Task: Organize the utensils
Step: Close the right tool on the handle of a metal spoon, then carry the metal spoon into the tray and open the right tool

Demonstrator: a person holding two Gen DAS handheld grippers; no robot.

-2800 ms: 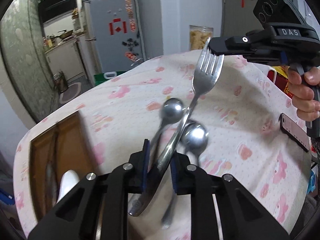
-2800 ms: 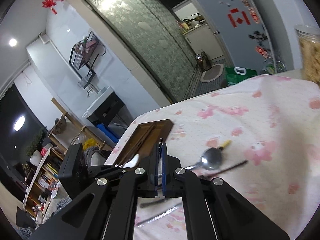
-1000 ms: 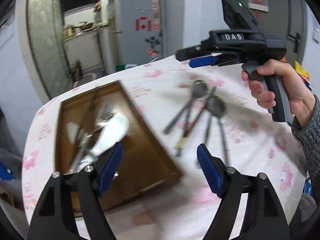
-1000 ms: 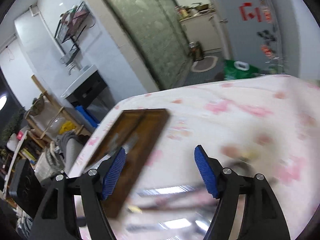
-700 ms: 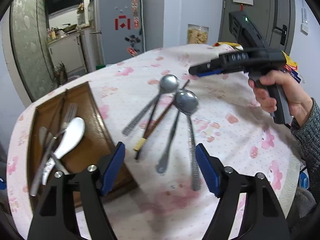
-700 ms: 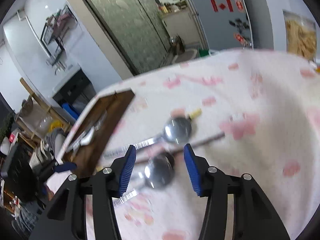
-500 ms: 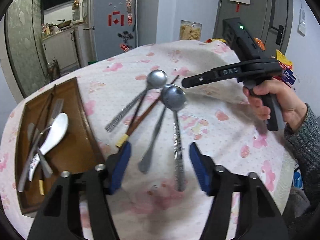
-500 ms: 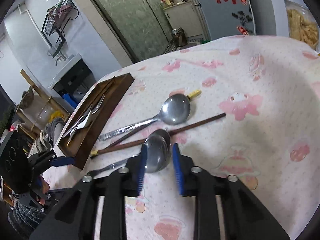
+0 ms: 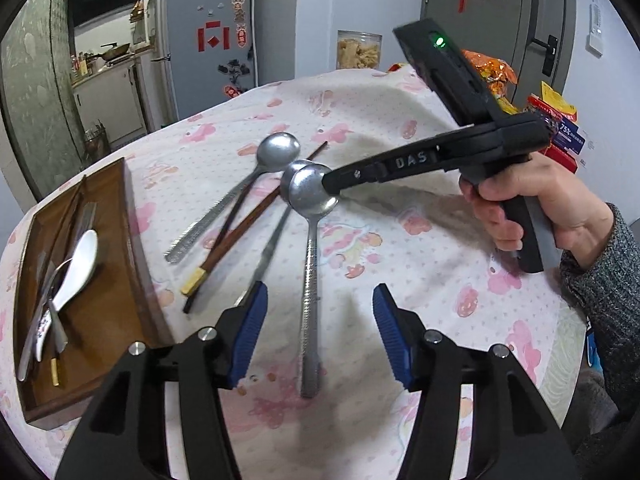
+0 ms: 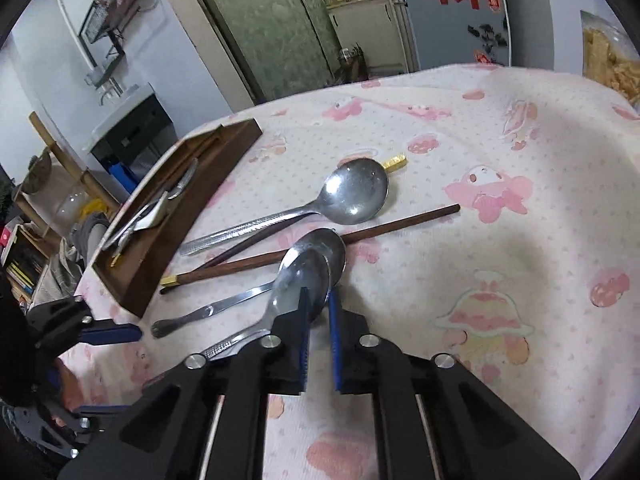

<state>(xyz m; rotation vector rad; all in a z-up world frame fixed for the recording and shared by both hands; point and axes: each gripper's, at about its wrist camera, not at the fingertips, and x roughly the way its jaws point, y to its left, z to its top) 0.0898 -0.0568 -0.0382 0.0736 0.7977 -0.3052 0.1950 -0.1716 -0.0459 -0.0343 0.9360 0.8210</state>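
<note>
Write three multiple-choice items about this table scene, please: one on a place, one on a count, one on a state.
1. In the left wrist view, where is the wooden tray?
A. Left of the loose utensils
B. Right of them
C. Beyond them, by the jar

2. How many metal spoons lie on the cloth, outside the tray?
A. One
B. Three
C. Five

3. In what state is the right gripper?
A. Wide open above bare cloth
B. Shut on a chopstick
C. Shut on the bowl of the nearest spoon

Answers:
1 A: the tray sits at the left edge of the table, with the spoons to its right.
2 B: three steel bowls show on the cloth.
3 C: its jaws have just been closing, and the blue pads pinch the rim of that spoon's bowl.
</note>
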